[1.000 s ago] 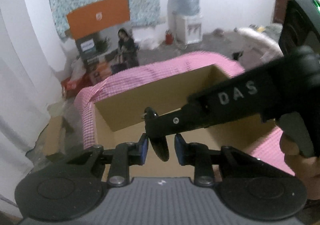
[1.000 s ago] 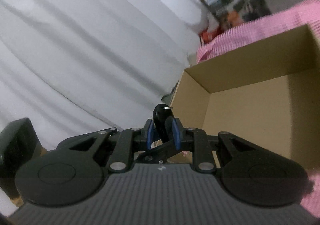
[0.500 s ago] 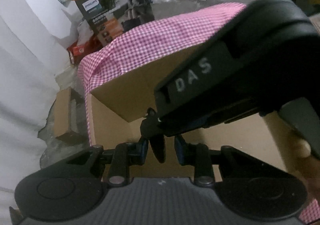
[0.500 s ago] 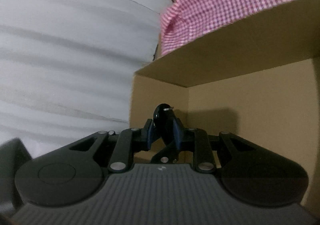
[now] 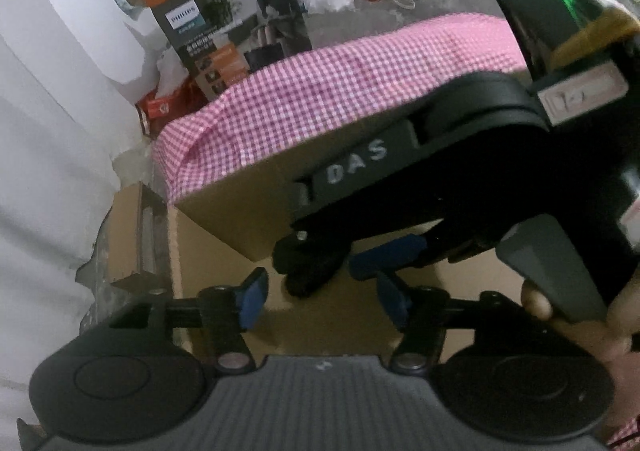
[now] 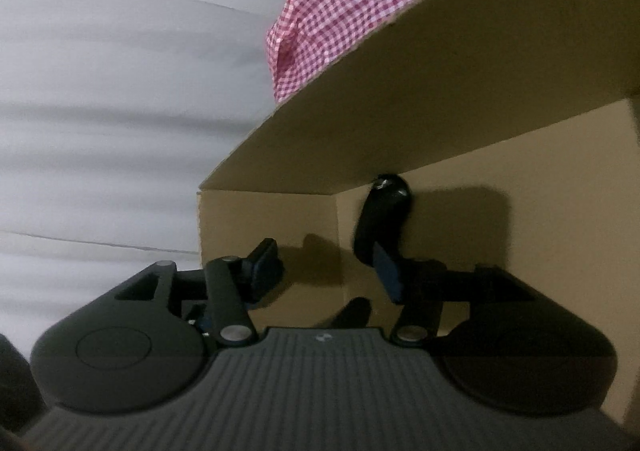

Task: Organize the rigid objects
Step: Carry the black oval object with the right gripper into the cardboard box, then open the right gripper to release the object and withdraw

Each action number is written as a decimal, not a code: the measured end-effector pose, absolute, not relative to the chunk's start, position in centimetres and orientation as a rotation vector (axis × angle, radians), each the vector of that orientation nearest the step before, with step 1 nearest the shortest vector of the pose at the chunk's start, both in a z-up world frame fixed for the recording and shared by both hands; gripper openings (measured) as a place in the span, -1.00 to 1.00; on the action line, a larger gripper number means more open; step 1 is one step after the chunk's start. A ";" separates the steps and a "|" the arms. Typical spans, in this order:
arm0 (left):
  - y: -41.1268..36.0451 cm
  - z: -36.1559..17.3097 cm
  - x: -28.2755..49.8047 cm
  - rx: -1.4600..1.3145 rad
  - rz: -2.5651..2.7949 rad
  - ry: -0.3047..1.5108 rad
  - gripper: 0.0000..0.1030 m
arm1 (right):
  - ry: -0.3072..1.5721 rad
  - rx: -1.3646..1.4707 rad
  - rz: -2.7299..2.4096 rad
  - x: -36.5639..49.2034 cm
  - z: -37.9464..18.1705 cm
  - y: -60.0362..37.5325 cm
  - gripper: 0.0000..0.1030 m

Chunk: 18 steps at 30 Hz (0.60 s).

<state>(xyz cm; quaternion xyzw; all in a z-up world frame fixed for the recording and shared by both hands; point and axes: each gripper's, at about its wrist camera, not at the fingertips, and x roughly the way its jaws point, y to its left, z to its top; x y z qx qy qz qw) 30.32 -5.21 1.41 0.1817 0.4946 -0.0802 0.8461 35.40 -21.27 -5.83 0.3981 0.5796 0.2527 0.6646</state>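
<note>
While both sets of fingers stand spread with nothing between them, the small black object (image 6: 384, 223) sits at centre frame in the right wrist view, inside the cardboard box (image 6: 500, 219), beside the right gripper's (image 6: 326, 269) right pad; whether it touches the pad or rests on the box floor I cannot tell. By my reading the drop-off step is finishing, and the next move calls for backing out cleanly. At frame centre of the left view, the left gripper (image 5: 320, 295) hovers over the box, crowded by the other tool. Checked pink cloth (image 5: 320, 91) lies behind; the folded flap (image 6: 440, 111) overhangs the exit.
</note>
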 end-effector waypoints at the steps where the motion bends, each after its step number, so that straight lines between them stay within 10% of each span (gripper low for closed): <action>1: -5.1 1.7 30.2 0.377 -0.172 1.030 0.27 | 1.299 0.893 0.574 35.1 -5.4 -21.6 0.08; 18: 0.9 10.5 22.4 0.071 -0.331 0.853 0.82 | 0.873 0.790 0.644 22.6 8.1 -30.4 0.68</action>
